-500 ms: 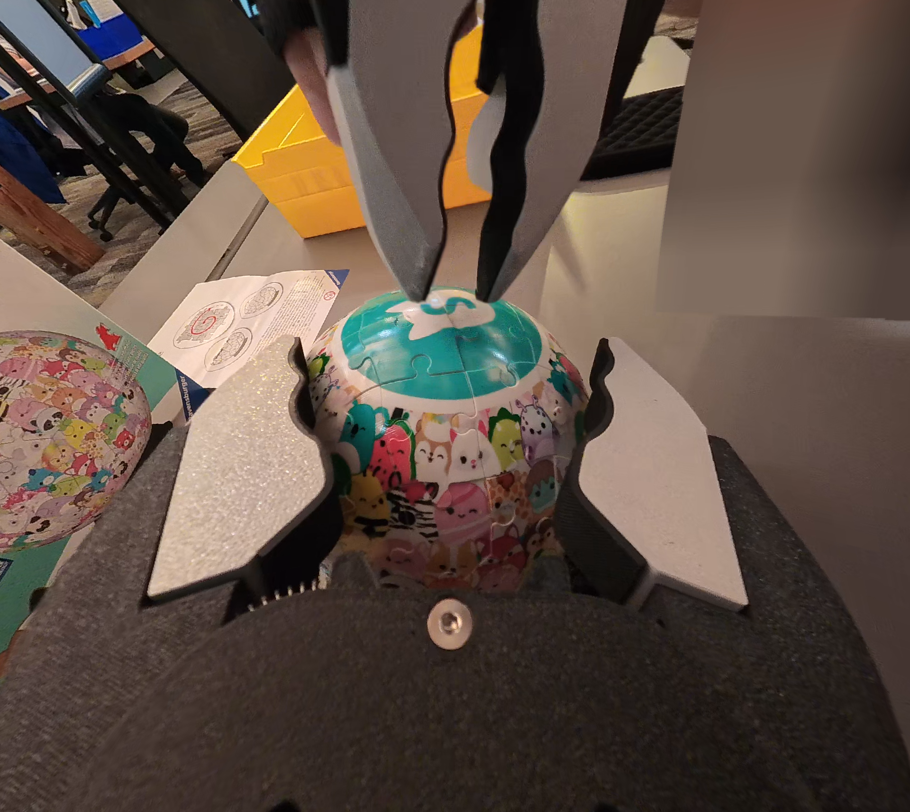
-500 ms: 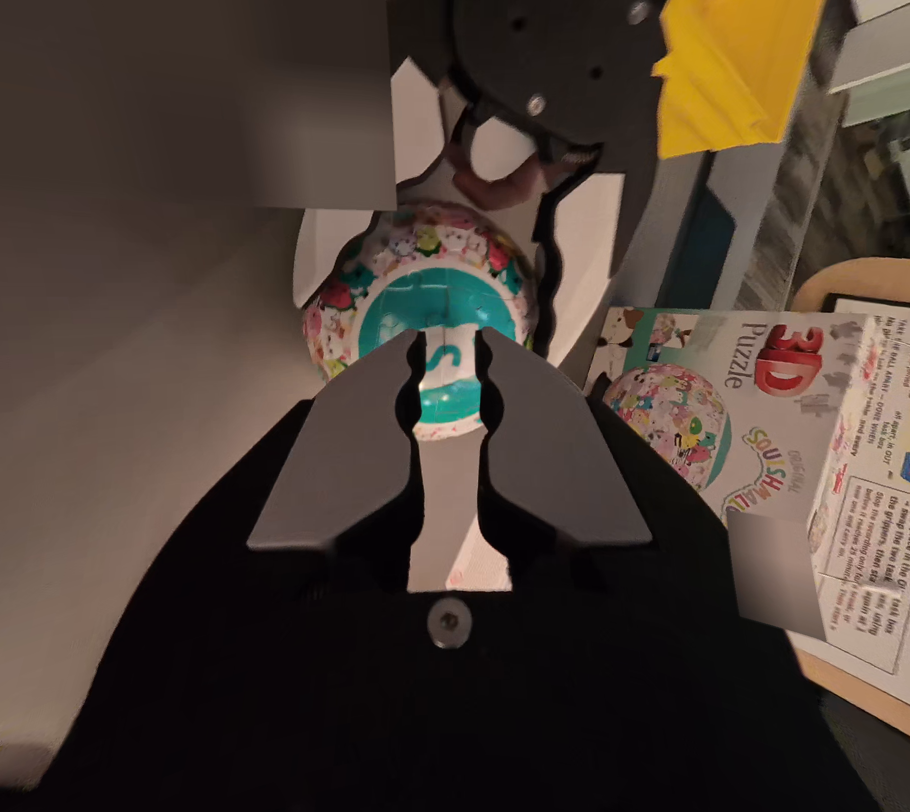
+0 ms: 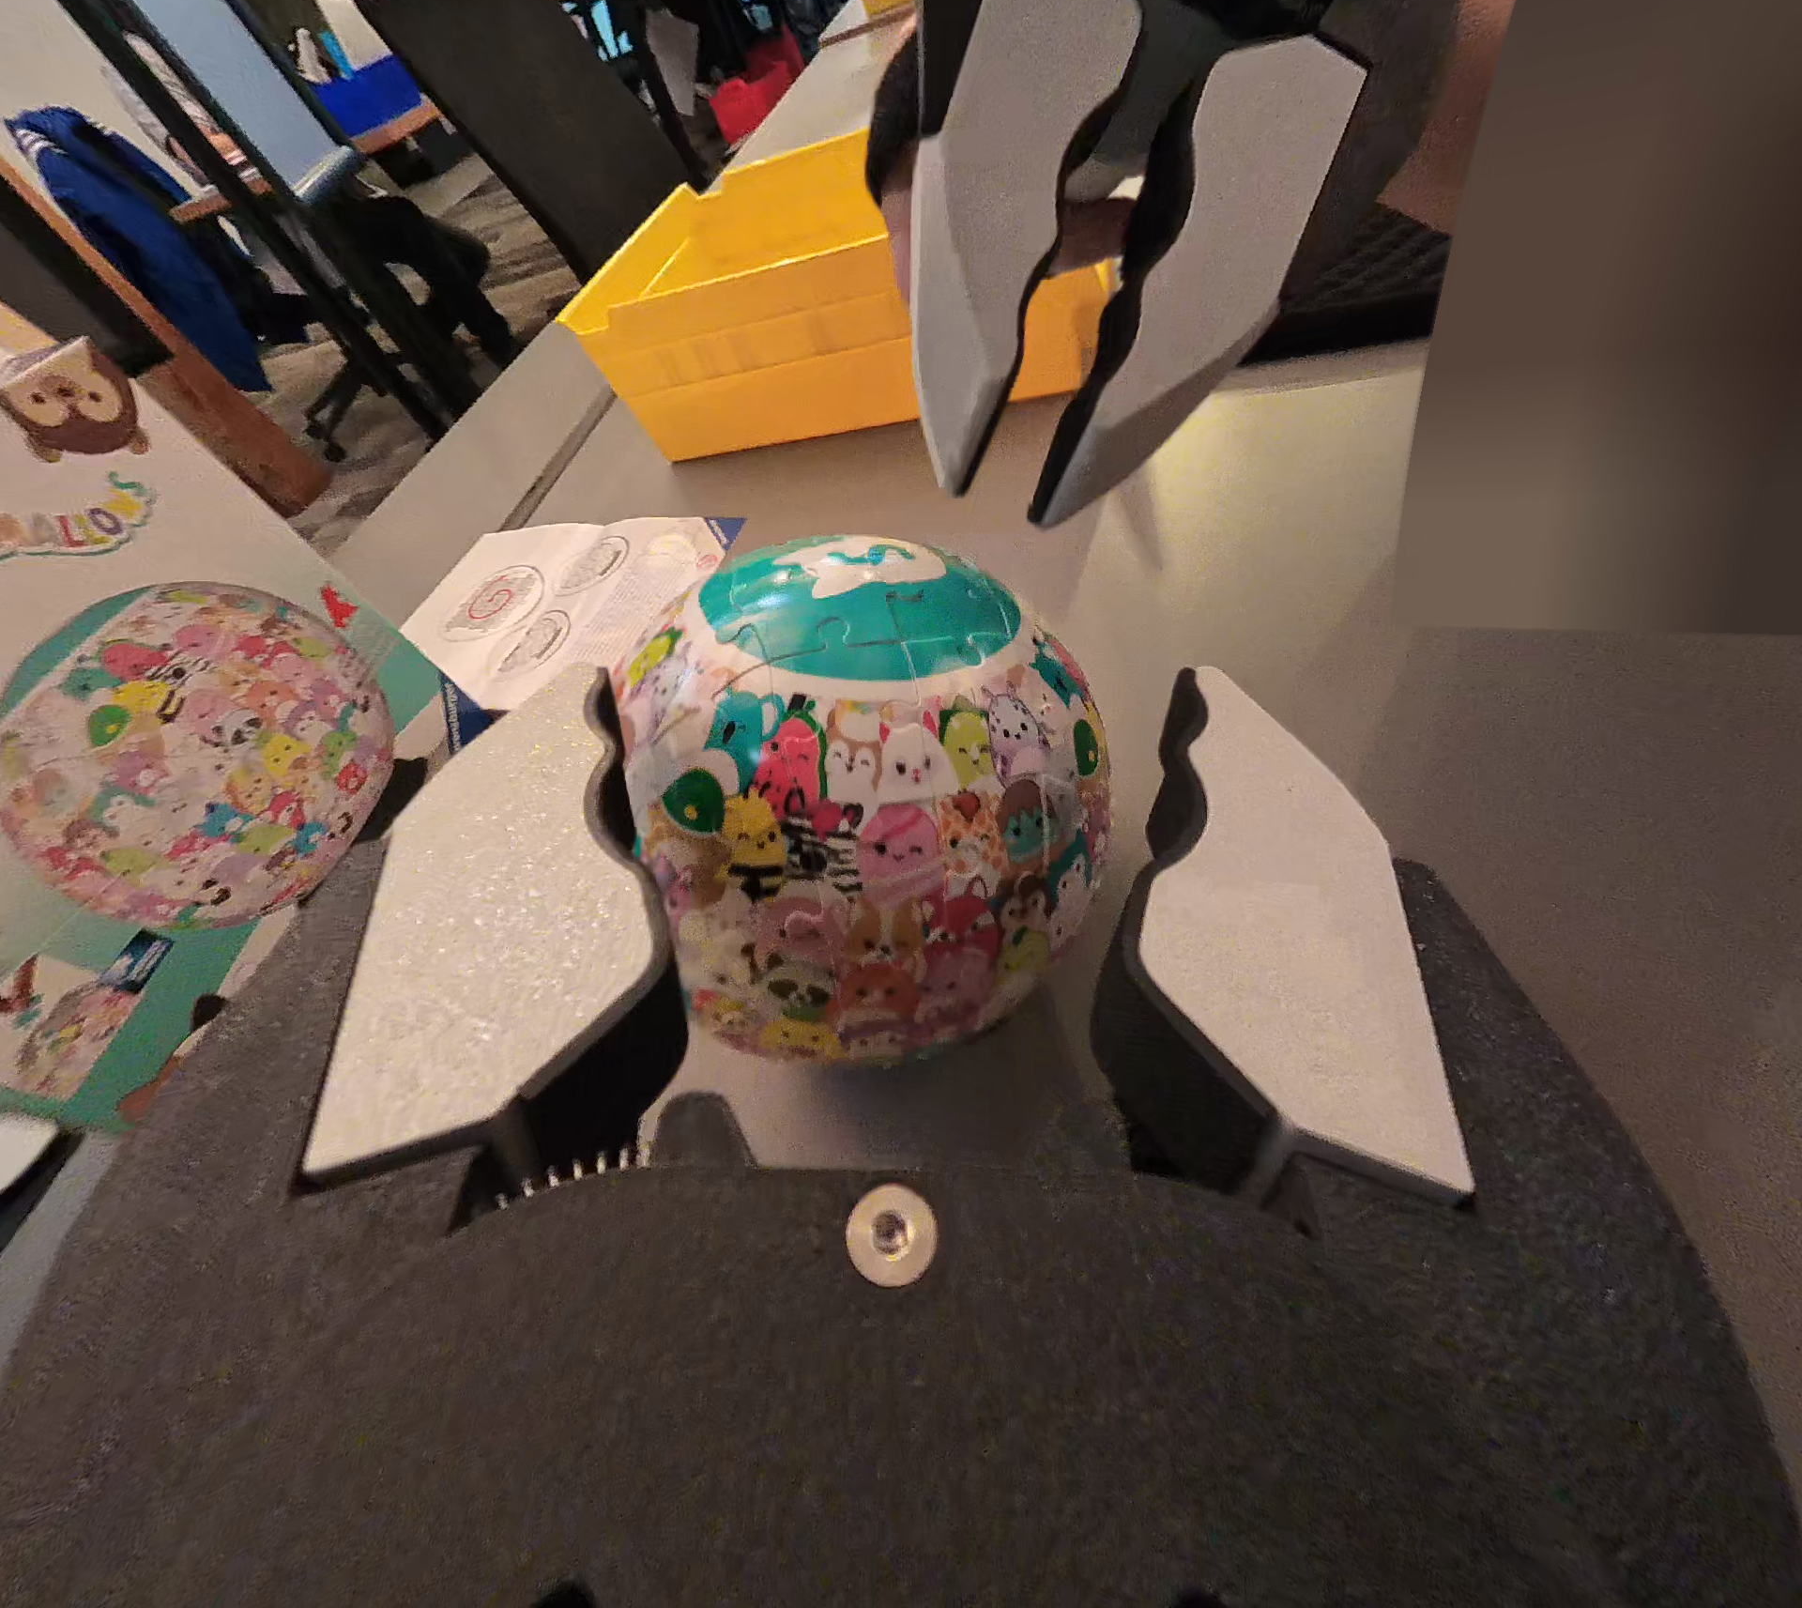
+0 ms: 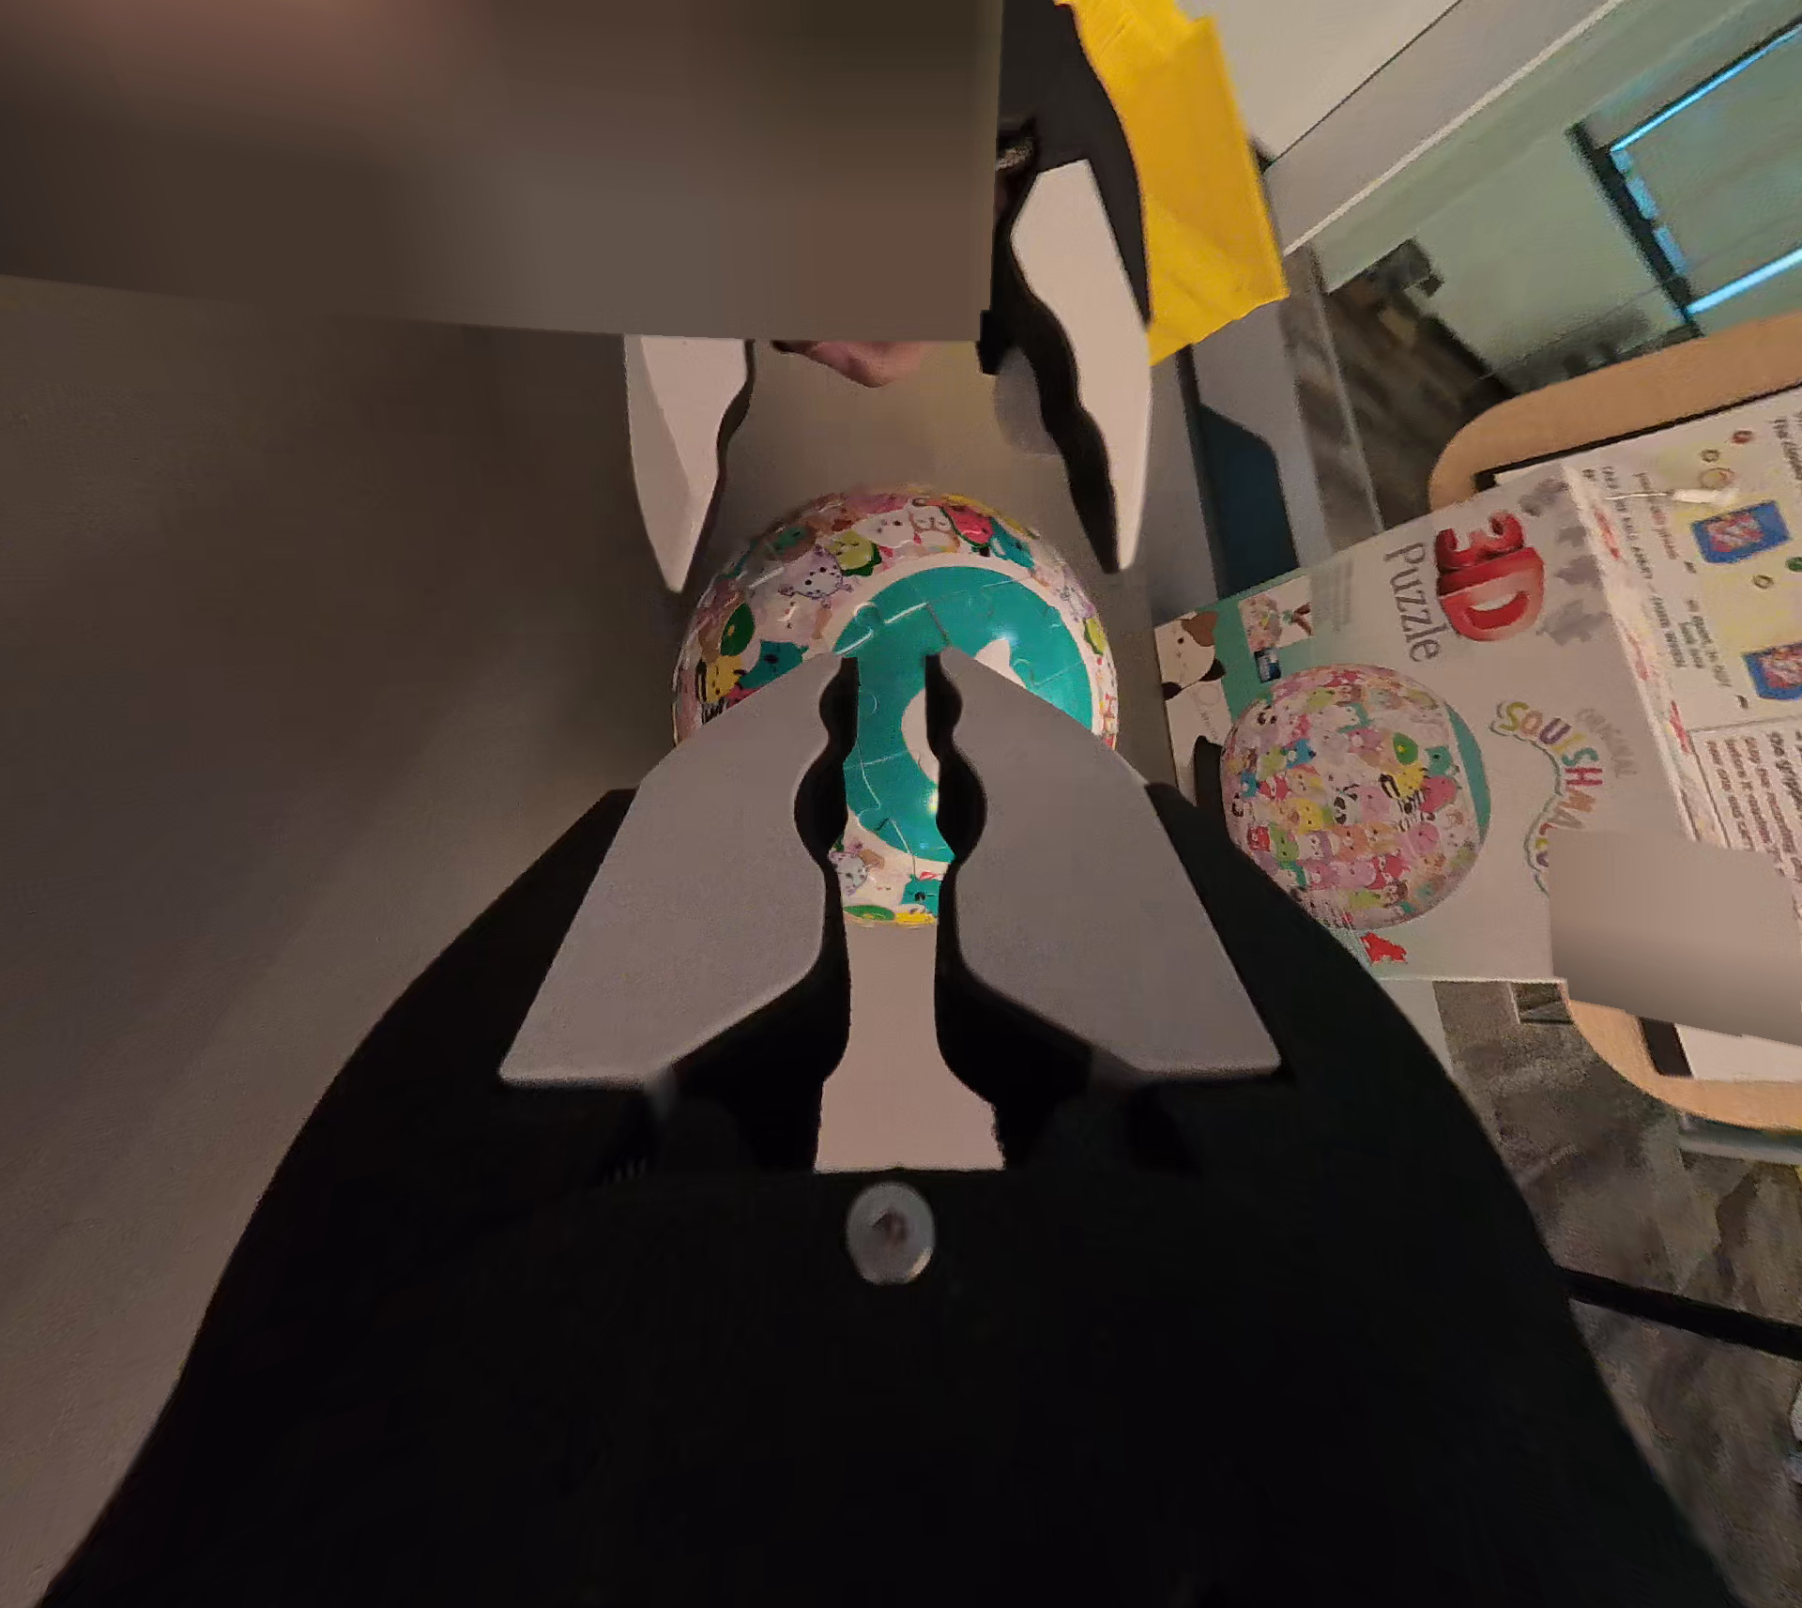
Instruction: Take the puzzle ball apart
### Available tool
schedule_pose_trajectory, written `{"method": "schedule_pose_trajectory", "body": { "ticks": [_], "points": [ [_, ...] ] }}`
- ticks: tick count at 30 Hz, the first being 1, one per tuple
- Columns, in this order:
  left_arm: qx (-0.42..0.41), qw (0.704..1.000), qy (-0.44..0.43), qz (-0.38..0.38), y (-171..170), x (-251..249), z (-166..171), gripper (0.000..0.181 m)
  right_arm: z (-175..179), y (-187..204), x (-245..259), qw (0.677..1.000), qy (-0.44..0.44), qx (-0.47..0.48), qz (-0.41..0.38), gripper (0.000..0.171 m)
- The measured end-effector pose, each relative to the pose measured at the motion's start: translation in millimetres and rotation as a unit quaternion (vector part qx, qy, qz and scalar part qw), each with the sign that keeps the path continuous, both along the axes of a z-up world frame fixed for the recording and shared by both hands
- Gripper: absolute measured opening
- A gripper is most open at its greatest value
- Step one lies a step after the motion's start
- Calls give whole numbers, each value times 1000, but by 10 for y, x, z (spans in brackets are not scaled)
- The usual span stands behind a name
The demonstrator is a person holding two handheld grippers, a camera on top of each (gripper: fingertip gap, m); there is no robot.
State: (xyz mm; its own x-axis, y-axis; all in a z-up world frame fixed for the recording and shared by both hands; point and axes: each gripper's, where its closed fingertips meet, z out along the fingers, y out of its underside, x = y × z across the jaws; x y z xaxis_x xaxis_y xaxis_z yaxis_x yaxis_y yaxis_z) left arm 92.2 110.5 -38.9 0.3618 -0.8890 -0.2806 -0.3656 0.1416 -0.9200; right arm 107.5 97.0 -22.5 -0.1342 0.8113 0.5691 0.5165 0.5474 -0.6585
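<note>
The puzzle ball (image 3: 866,800), printed all over with small cartoon animals and capped by a teal disc with a white mark, is seen resting whole on the grey table (image 3: 1268,547), between the two fingers of the left gripper (image 3: 892,781). These fingers are spread wide: the one on the left of the wrist view is touching or just beside the ball's flank, while a clear gap is left between the ball and the other. In the right wrist view the same ball (image 4: 1014,644) is seen from above, partly covered by the right gripper (image 4: 892,664), whose fingers are drawn close together with only a narrow slit left open and nothing pinched between them. From the left wrist view this right gripper (image 3: 995,503) is shown hanging tips-down above and beyond the ball's teal cap, clear of it. A folded instruction leaflet (image 3: 546,615) is laid flat on the table just left of the left gripper's fingers, and farther left the puzzle's box (image 3: 185,761) is seen, with a picture of the ball on its face. A yellow bin (image 3: 770,323) is set well beyond the ball, behind the right gripper.
</note>
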Motion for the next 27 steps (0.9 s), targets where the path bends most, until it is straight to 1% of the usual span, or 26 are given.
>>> {"method": "schedule_pose_trajectory", "body": {
  "ticks": [5,7,11,15,17,19,22,24,27],
  "points": [
    [27,998,44,28,14,-40,-175,108,-37,-25,3,998,61,7,-26,14],
    [39,997,47,42,47,-52,-183,105,-35,-46,-32,995,89,10,-32,14],
    [64,996,42,56,100,-70,-194,104,-121,-44,-69,994,102,6,-49,14],
    [58,996,38,56,121,-62,-231,106,-181,-66,-65,992,113,-10,-57,14],
    [59,996,33,61,134,-53,-228,107,-191,-100,-56,989,126,-32,-65,14],
    [63,995,30,67,131,-38,-228,107,-231,-169,-57,984,138,-80,-76,14],
    [69,992,27,101,130,7,-227,107,-262,-166,23,976,163,-93,-114,21],
    [80,987,32,132,135,60,-226,106,-271,-170,85,967,183,-115,-135,20],
    [99,978,29,179,153,142,-222,106,-295,-113,198,956,208,-122,-168,20]
  ]
}}
